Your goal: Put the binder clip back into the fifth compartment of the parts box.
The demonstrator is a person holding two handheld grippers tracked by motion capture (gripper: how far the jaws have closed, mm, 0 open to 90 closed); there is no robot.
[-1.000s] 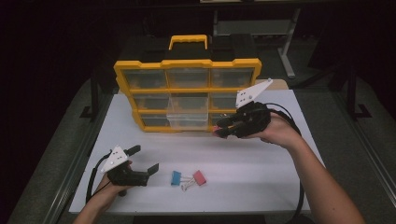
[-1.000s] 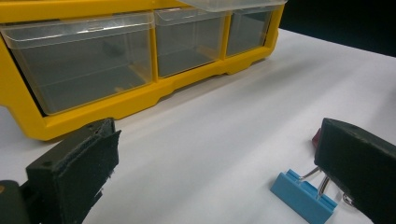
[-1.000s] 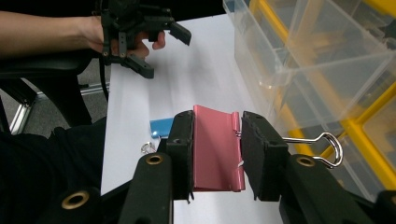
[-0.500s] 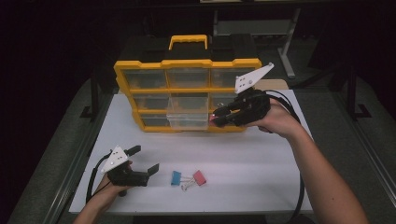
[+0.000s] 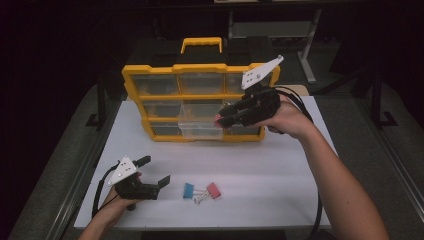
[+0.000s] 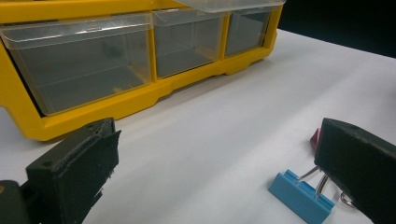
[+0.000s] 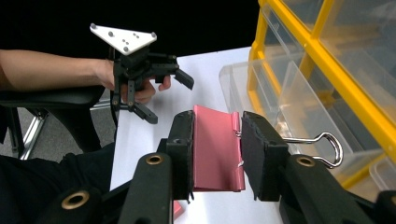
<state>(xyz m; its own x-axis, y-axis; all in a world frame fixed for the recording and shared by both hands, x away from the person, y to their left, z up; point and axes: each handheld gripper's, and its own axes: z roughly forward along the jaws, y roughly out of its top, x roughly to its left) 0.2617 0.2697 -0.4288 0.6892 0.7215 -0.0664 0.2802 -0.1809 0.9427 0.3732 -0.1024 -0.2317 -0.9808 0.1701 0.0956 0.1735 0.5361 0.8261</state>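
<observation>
Since a second ago, the right gripper [image 5: 220, 120] has been raised toward the organizer [image 5: 200, 85] at the table's [image 5: 280, 195] far edge, jaws clamped on a pink clip [image 7: 217, 149]. The pulled-out drawer [image 5: 200, 125] could be missed if released early. The left gripper [image 5: 152, 172] rests open near the front-left corner.

A white tabletop [image 5: 280, 170] carries a blue binder clip [image 5: 188, 190] and a smaller pink clip [image 5: 214, 190] lying side by side near its front edge, their wire handles touching between them. Dark floor surrounds the tabletop, and a grey metal frame [image 5: 310, 55] stands in the shadows behind it.
</observation>
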